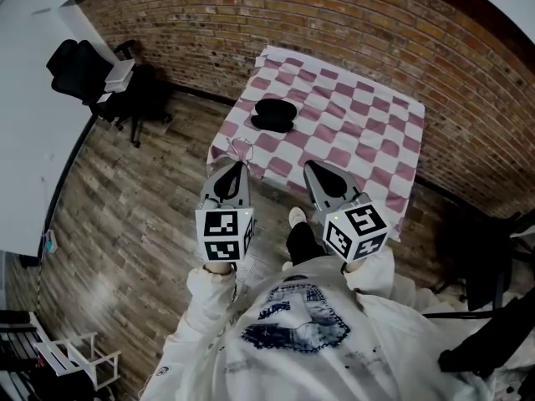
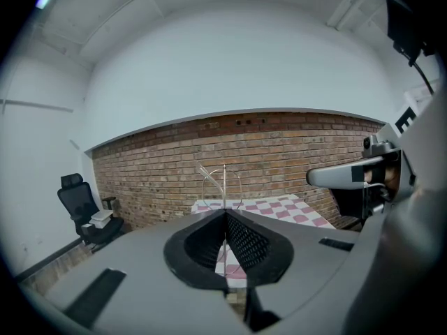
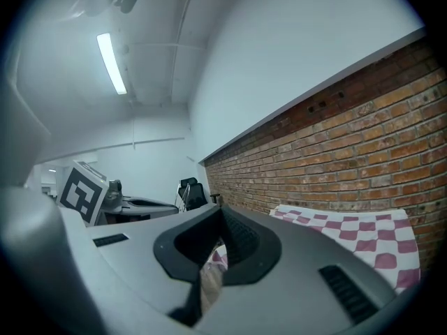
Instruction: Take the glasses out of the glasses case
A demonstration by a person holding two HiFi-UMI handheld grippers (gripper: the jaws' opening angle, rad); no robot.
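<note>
A black glasses case [image 1: 272, 114] lies on the pink-and-white checked tablecloth [image 1: 351, 132], beyond both grippers. My left gripper [image 1: 238, 165] is shut on thin wire-framed glasses [image 1: 242, 149], held at the table's near left corner. In the left gripper view the jaws [image 2: 225, 211] are closed on the glasses [image 2: 224, 185], whose rims stand up above the tips. My right gripper [image 1: 310, 167] hangs over the table's near edge, right of the left one, jaws shut with nothing in them [image 3: 222, 211]. It is also seen from the left gripper view as the right gripper [image 2: 349, 175].
A brick wall [image 1: 334, 23] runs behind the table. A black office chair [image 1: 84, 73] stands at the left by a white desk [image 1: 33, 124]. A white rack [image 1: 75, 357] is at the bottom left and dark furniture [image 1: 493, 274] at the right. The floor is wood.
</note>
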